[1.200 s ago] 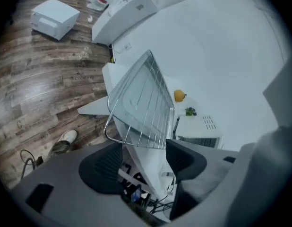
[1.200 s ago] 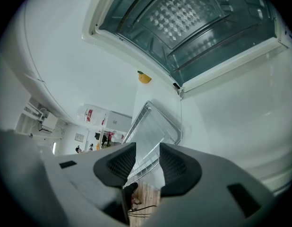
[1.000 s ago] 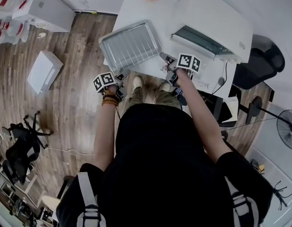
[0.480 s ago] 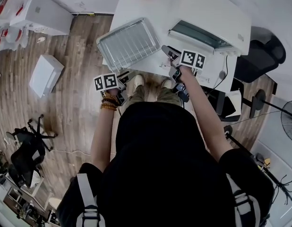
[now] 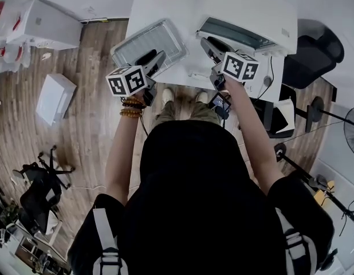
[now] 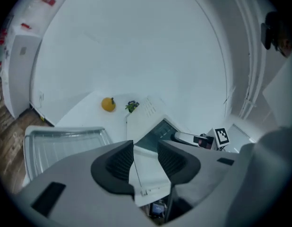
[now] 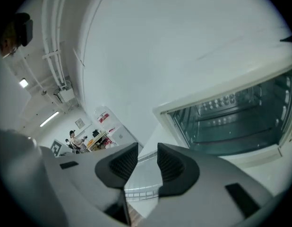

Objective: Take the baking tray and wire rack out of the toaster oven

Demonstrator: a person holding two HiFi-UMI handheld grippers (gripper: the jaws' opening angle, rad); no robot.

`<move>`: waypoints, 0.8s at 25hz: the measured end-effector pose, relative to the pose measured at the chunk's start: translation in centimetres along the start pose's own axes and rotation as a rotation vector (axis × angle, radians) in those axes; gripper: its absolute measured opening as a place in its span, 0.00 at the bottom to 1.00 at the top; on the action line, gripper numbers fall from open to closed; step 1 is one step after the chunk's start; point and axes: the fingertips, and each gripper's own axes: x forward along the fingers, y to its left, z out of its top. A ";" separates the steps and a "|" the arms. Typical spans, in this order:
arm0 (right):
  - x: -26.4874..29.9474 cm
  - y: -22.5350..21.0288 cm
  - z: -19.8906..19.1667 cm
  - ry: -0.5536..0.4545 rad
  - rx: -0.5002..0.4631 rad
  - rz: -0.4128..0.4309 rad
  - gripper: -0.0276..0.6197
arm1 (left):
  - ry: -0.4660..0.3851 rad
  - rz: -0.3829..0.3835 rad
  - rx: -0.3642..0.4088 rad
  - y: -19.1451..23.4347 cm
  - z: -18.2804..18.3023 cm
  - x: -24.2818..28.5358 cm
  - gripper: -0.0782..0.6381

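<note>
Hovering over the table [image 5: 183, 4], my left claw [image 5: 151, 59] and right claw [image 5: 208, 44] grasp nothing. Each has just been narrowing, with only air between the pads. The tray [image 5: 128, 46], its rack seemingly lying in it, sits left of the open, emptied oven [image 5: 248, 23], so the job looks done. Both claws tip gently downward, forearms stretched ahead.

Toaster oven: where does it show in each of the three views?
Head view: toaster oven at top, right of centre.
Left gripper view: toaster oven just below centre.
Right gripper view: toaster oven at right, interior showing.
Shared landmark: baking tray beside it.
</note>
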 end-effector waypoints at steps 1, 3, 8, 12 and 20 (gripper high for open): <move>-0.4 0.2 0.8 -0.022 -0.028 -0.005 0.25 | -0.024 0.007 0.044 -0.7 0.9 0.3 0.35; -1.4 0.6 2.2 -0.065 -0.087 -0.022 0.24 | -0.070 0.026 0.145 -2.2 2.6 1.0 0.33; -4.3 2.2 5.4 -0.185 -0.273 -0.087 0.22 | -0.200 0.049 0.369 -6.7 6.1 2.5 0.23; -6.8 3.8 7.1 -0.266 -0.425 -0.115 0.20 | -0.270 0.031 0.519 -10.6 7.5 3.6 0.16; -9.9 6.1 7.1 -0.351 -0.674 -0.199 0.10 | -0.385 0.079 0.757 -14.8 8.0 3.4 0.16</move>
